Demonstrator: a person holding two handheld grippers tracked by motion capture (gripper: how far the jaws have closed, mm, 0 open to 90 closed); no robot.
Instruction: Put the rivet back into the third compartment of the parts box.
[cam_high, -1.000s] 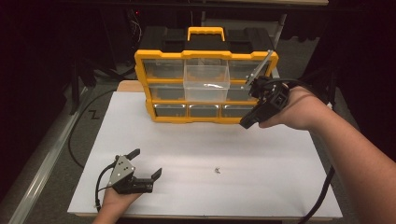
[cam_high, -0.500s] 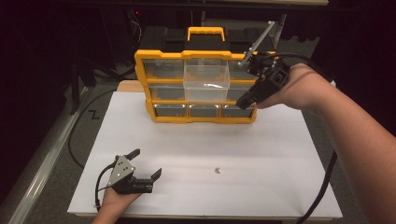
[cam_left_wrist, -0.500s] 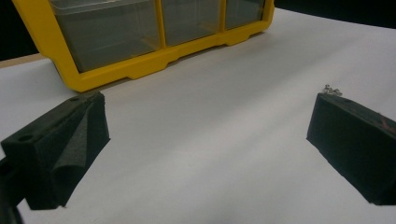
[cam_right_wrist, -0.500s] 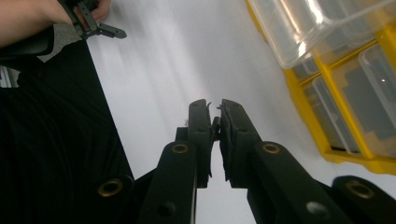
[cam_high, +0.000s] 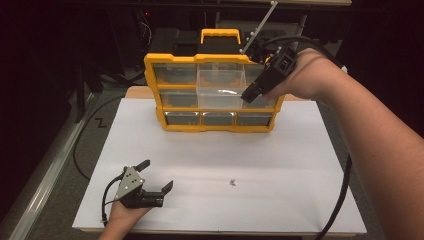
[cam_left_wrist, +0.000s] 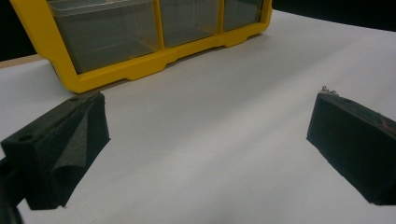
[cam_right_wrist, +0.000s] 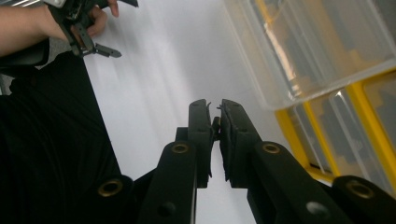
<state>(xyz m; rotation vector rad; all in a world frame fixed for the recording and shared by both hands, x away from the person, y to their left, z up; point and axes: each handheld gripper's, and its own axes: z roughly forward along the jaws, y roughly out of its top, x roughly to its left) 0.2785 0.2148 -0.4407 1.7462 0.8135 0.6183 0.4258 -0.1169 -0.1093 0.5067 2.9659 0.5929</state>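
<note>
The right gripper hangs above the far right part of the white board, at the front of the yellow organiser; its jaws are pressed together, and the right gripper view shows a small dark item pinched between the pads, too small to identify; the tips sit just beside the right wall of the clear drawer, which stands pulled out of the organiser's middle row. The organiser stands at the far edge of the board, handle up; its bottom row of three drawers is shut. The left gripper rests on the board near the near left corner; its jaws are spread wide with nothing between them. A small metal part lies on the board toward the near edge, right of the left gripper and well apart from the organiser.
</note>
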